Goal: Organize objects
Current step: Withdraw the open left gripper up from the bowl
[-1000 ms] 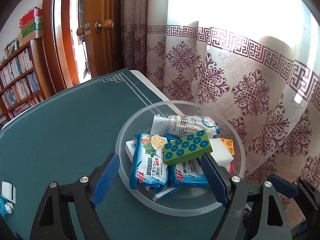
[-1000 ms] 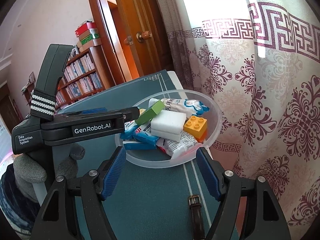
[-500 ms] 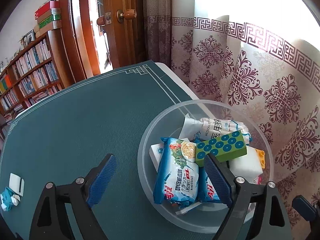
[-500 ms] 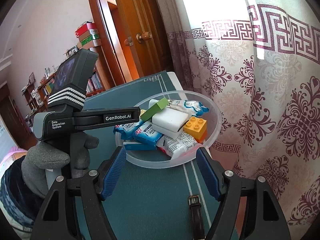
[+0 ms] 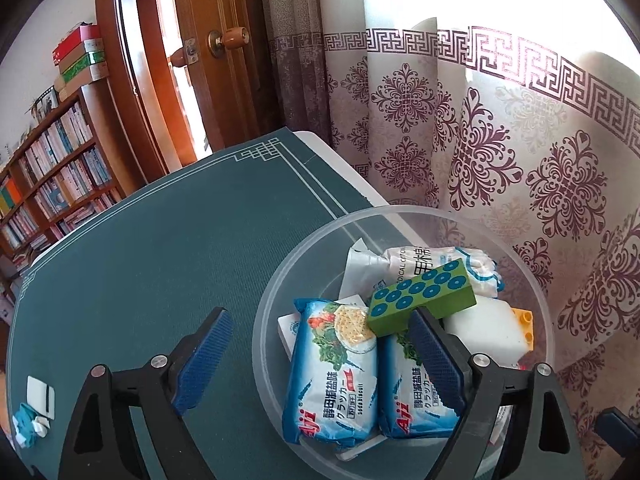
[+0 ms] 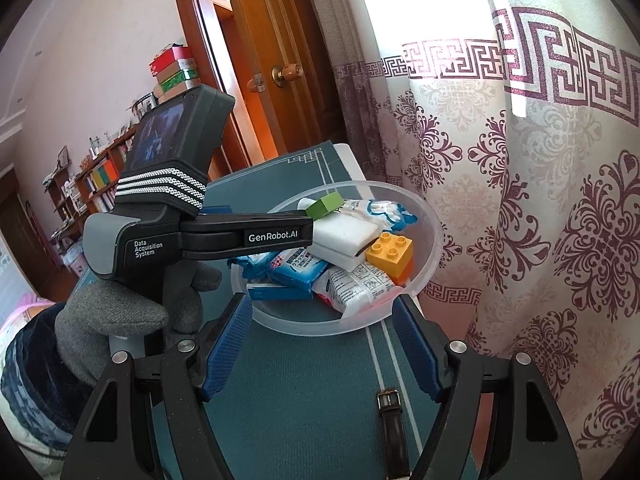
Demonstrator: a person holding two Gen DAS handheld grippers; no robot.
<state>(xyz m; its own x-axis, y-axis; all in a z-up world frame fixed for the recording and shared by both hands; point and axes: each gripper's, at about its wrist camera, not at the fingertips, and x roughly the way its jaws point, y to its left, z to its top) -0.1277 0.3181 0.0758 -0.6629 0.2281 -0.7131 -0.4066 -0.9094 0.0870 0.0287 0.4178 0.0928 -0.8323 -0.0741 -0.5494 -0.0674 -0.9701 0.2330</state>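
A clear plastic bowl (image 5: 264, 320) (image 6: 436, 240) stands at the table's right edge by the curtain. In it lie two blue biscuit packs (image 5: 332, 368), a green block with blue dots (image 5: 424, 292) (image 6: 324, 206), a white foam block (image 6: 344, 236), an orange brick (image 6: 390, 250) and a cotton pack (image 5: 424, 260). My left gripper (image 5: 316, 316) hangs open over the bowl's left side, one finger outside the rim, the other just in front of the green block. My right gripper (image 6: 320, 304) stands open just short of the bowl's near rim, holding nothing.
A dark green mat (image 5: 160, 240) covers the table. A brown strap with a buckle (image 6: 390, 420) lies near my right gripper. A small white piece (image 5: 40, 396) and a blue scrap lie at the mat's left. A patterned curtain (image 5: 520, 160) hangs beyond the table's edge. A gloved hand (image 6: 108, 320) holds the left gripper.
The left gripper has swung left, so the bowl sits further right in its view, and its jaws have spread a little wider. The right gripper has kept still.
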